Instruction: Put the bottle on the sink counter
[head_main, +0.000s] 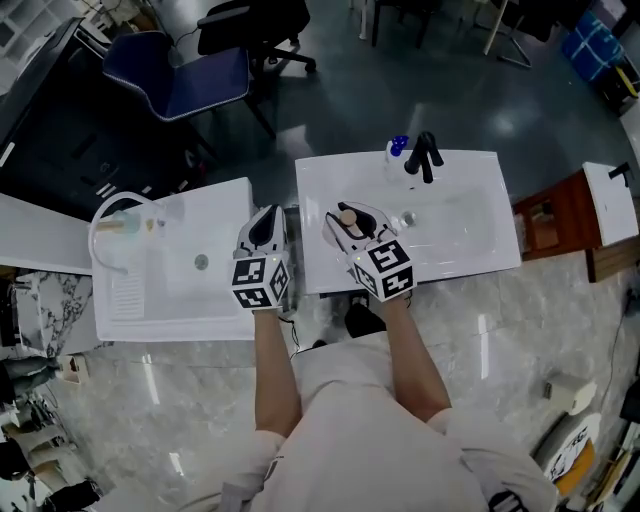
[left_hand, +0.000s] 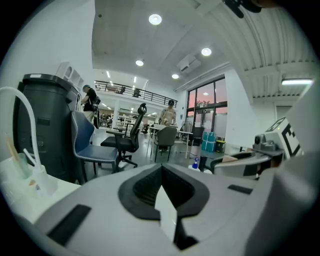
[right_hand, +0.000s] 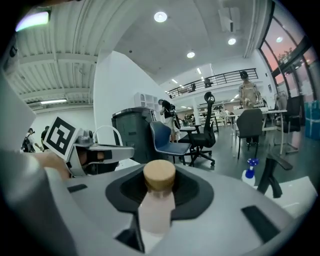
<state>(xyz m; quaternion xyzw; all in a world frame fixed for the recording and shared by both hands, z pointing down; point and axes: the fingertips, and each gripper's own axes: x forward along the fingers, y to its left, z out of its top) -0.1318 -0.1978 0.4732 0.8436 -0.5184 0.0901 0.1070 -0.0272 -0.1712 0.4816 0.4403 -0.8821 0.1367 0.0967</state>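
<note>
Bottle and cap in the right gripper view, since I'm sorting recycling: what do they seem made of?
The bottle looks like frosted translucent plastic, pale pinkish and matte; it could be glass. Its cap looks like cork or light wood: tan, matte.

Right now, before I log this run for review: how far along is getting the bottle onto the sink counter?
Done: the bottle is picked up, clamped in the right gripper with its tan cap up. In hand: it is held above the white sink counter, near the front edge. Left: setting it down and letting go. The left gripper is shut and empty.
</note>
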